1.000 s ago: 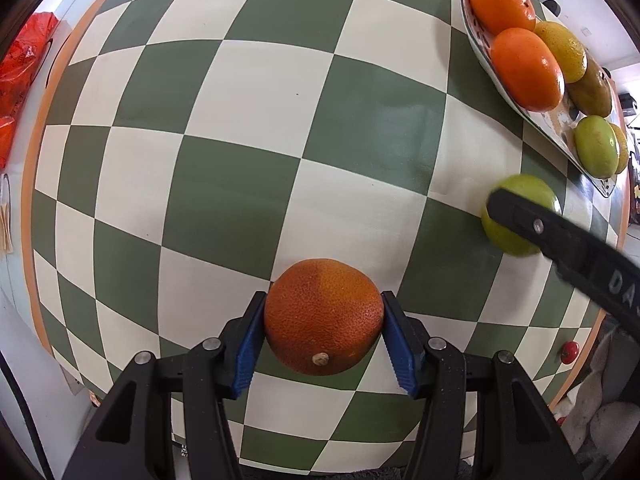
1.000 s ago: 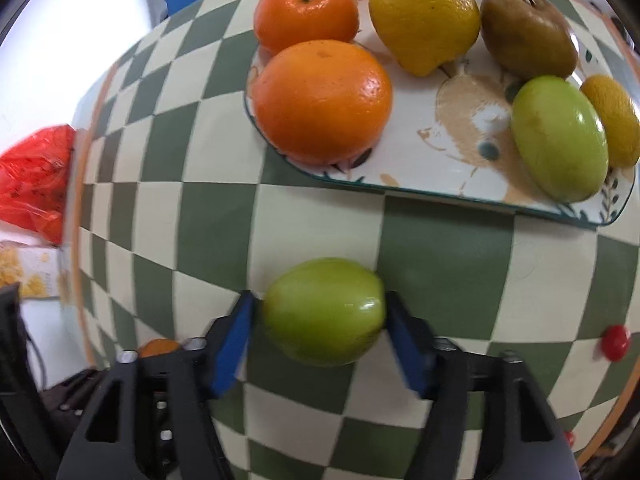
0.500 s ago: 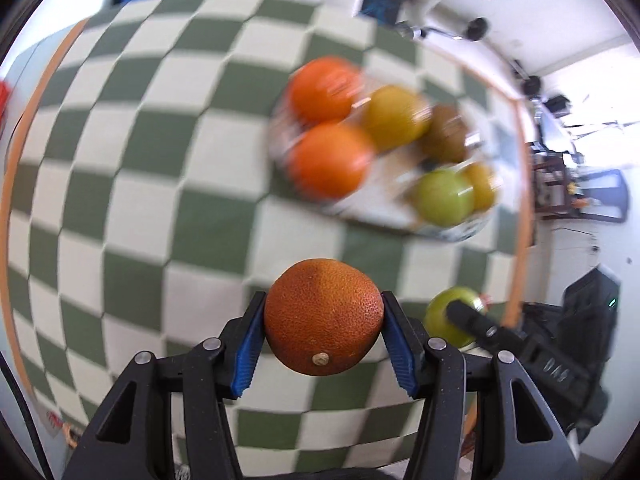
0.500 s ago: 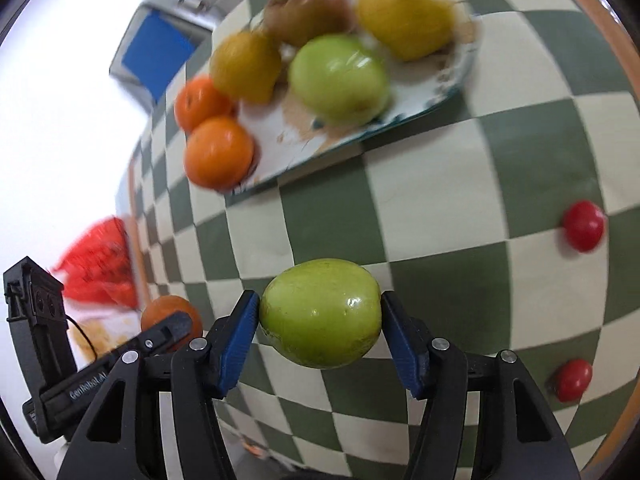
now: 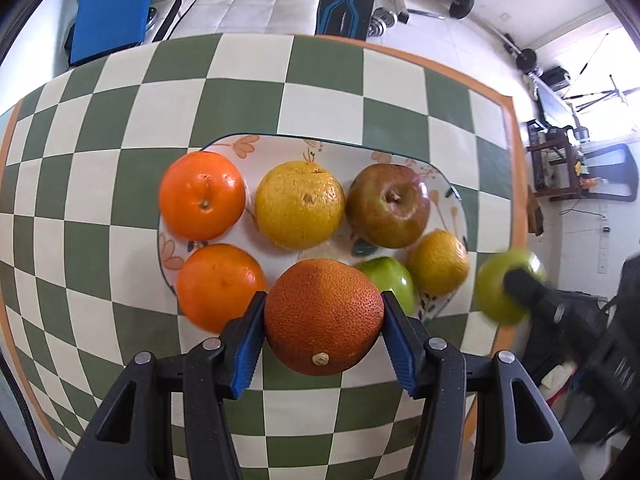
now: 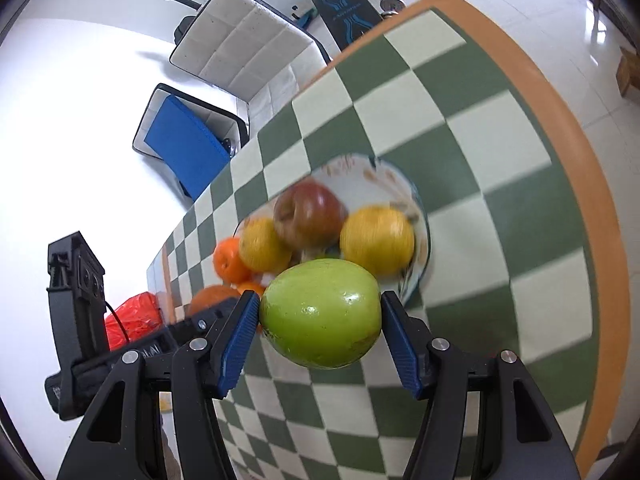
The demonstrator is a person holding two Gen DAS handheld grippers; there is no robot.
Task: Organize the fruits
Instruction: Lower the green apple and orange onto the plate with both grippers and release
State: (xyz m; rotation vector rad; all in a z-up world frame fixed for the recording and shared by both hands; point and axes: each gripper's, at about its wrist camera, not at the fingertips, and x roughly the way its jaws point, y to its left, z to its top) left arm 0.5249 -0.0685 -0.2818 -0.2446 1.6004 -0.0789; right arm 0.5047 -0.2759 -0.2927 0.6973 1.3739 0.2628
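My left gripper (image 5: 322,322) is shut on a dark orange (image 5: 322,316), held above the near edge of a patterned plate (image 5: 280,148). On the plate lie two bright oranges (image 5: 202,196), a large yellow citrus (image 5: 300,204), a reddish apple (image 5: 388,206), a small yellow citrus (image 5: 438,262) and a green apple (image 5: 390,278) partly hidden by the held orange. My right gripper (image 6: 320,316) is shut on a green apple (image 6: 320,312), above the plate's (image 6: 352,168) near rim. That apple (image 5: 506,286) also shows at the right of the left wrist view.
A green-and-cream checked cloth with an orange border (image 5: 516,200) covers the table. White chairs (image 6: 240,36) and a blue cushion (image 6: 184,148) stand past the far edge. A red bag (image 6: 134,316) lies at the left end. Gym gear (image 5: 460,4) sits on the floor.
Both grippers have carried their fruit up and across the table to the plate. The plate has shifted from the side of each view to right under the held fruit. Both grips are unchanged.
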